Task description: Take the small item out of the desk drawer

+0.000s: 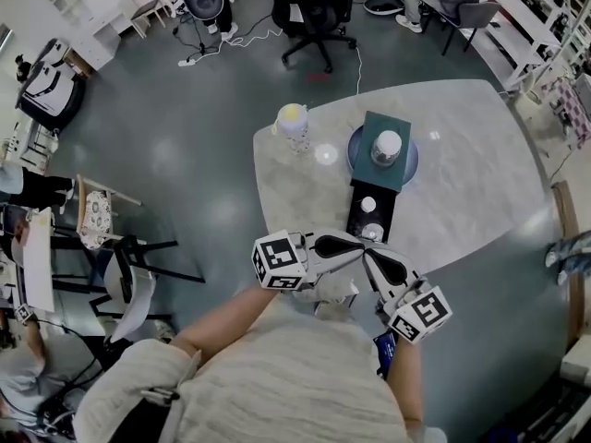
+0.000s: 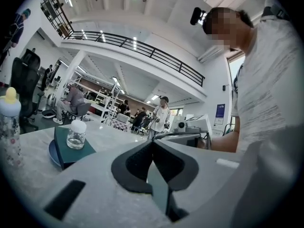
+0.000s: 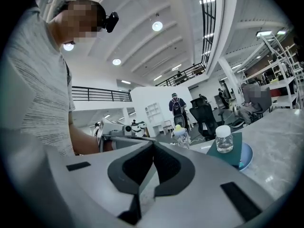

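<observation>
A black drawer tray (image 1: 371,212) sticks out toward me from under a green box (image 1: 386,127) on the grey table. Two small pale round items (image 1: 368,205) lie in the tray. Both grippers hover at the table's near edge, close to my body, just short of the tray's end. My left gripper (image 1: 355,248) (image 2: 153,142) points right and is shut with nothing in it. Facing it, my right gripper (image 1: 371,257) (image 3: 153,144) is also shut and holds nothing. Their tips almost meet.
A glass jar with a white lid (image 1: 386,147) (image 3: 223,138) stands on the green box, which rests on a blue plate (image 1: 355,152). A baby bottle (image 1: 293,125) (image 2: 9,122) stands to the left. Chairs (image 1: 120,257), an office chair (image 1: 314,17) and people surround the table (image 1: 480,183).
</observation>
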`<state>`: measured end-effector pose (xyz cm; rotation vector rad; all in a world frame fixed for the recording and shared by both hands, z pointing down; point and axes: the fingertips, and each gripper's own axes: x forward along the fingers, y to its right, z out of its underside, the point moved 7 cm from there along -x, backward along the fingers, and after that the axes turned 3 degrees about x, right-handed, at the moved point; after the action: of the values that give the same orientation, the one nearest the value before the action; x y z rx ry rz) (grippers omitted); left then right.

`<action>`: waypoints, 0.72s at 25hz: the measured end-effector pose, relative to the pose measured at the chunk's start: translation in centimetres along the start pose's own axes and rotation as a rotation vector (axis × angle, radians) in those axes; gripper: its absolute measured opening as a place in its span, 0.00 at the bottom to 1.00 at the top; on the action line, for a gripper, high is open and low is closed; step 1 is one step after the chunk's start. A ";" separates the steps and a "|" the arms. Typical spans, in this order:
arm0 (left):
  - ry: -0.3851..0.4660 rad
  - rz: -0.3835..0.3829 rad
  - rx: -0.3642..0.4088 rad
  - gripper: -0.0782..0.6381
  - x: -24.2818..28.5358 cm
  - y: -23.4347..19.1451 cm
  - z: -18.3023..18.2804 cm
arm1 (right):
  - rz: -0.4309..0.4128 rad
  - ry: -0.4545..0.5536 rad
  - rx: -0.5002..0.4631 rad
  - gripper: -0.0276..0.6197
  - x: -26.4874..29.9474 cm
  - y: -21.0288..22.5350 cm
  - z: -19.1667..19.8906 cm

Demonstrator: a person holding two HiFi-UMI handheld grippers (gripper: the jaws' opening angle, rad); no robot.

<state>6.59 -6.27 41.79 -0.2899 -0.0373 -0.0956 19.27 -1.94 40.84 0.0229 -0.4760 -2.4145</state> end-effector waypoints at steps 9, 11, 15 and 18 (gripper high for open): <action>-0.035 0.016 -0.021 0.13 -0.1 -3.7 1.2 | 0.043 -0.024 0.002 0.06 2.6 2.3 1.0; -0.046 0.032 -0.028 0.13 -0.2 -4.7 1.4 | 0.068 -0.035 0.006 0.06 3.3 2.7 1.2; -0.081 0.067 -0.042 0.13 -0.2 -7.0 2.4 | 0.131 -0.078 0.003 0.06 4.8 3.8 2.1; -0.105 0.089 -0.058 0.13 -0.2 -8.6 3.1 | 0.169 -0.111 0.002 0.06 6.0 4.6 2.6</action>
<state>5.49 -13.55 47.18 -0.3534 -0.1256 0.0067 17.09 -8.03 45.44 -0.1454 -0.5096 -2.2573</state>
